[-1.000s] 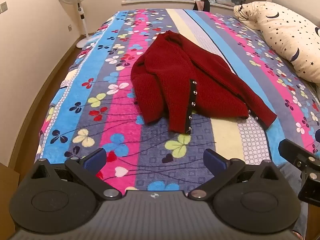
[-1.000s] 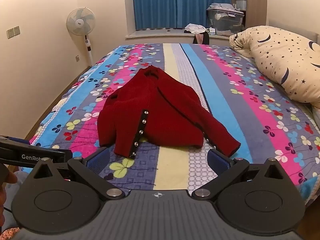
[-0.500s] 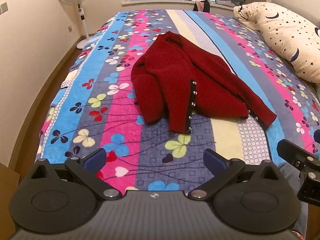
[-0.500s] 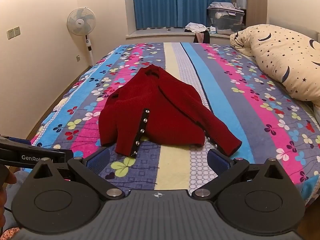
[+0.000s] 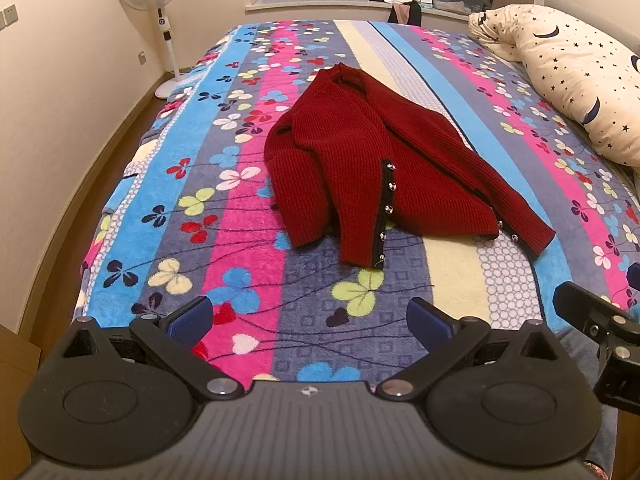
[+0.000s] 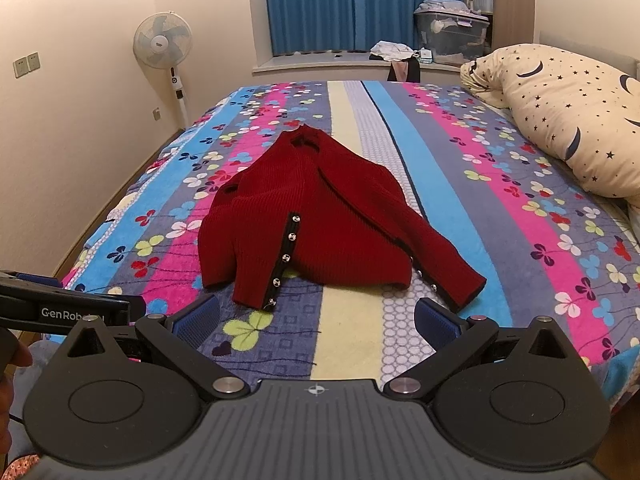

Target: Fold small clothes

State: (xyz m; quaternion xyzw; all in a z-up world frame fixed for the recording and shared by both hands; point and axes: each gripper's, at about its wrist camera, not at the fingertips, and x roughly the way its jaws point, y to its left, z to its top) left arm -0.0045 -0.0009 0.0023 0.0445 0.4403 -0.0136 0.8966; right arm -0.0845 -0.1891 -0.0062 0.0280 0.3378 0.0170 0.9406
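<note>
The red cardigan (image 5: 372, 176) lies rumpled mid-bed on the striped blanket (image 5: 240, 240), its collar toward the far edge, its hem and 1 sleeve toward the near edge. Both tools hang over that near edge, left gripper (image 5: 310, 318) and right gripper (image 6: 318, 320), each spread wide and empty, likely poised to flatten the cardigan before any fold.

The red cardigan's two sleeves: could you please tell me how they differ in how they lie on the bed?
The left sleeve lies folded close against the red cardigan, its cuff short of the hem; the right sleeve stretches diagonally away from the body, its cuff past the hem. The right sleeve's cuff shows small silver buttons; the left sleeve's shows none. Both are the same ribbed red knit, resting flat on the striped floral blanket.
</note>
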